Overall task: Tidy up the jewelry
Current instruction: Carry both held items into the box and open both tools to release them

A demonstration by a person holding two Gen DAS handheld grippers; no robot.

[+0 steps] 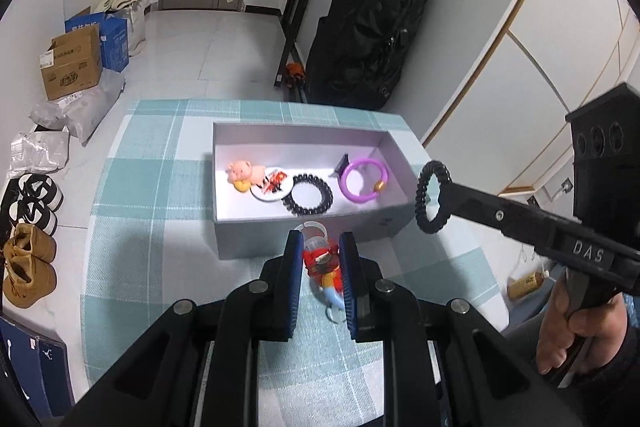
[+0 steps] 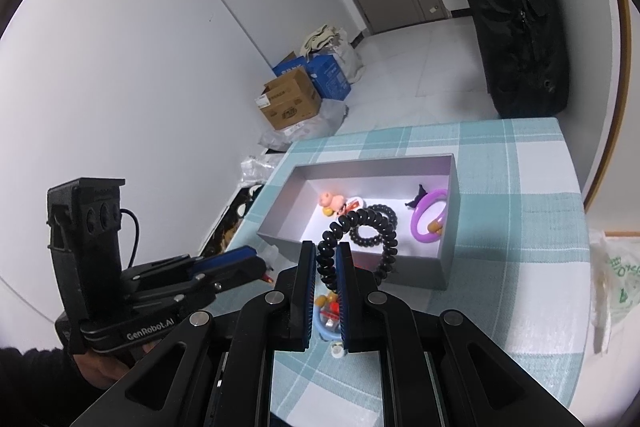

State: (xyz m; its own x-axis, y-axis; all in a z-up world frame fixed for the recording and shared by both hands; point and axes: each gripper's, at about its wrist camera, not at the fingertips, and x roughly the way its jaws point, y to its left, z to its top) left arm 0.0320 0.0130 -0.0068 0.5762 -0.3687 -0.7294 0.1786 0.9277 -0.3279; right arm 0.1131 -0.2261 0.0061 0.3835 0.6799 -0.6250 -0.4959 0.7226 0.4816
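My left gripper (image 1: 320, 239) is shut on a red charm (image 1: 320, 259) with a clear cap, just in front of the grey box (image 1: 260, 239). A blue ring (image 2: 324, 329) with yellow and red bits shows below it; I cannot tell whether it hangs or lies on the cloth. My right gripper (image 2: 325, 247) is shut on a black spiral hair tie (image 2: 332, 231), held over the box's near right corner. In the box lie a pink pig (image 1: 244, 171), a round badge (image 1: 272, 185), another black hair tie (image 1: 288, 203) and a purple ring (image 1: 344, 187).
The box stands on a small table under a teal checked cloth (image 1: 160, 227). Beyond it a black bag (image 1: 372, 27) stands on the floor. Cardboard boxes (image 1: 72, 67) and shoes (image 1: 28, 259) lie to the left. A plastic bag (image 2: 616, 279) sits at the table's right.
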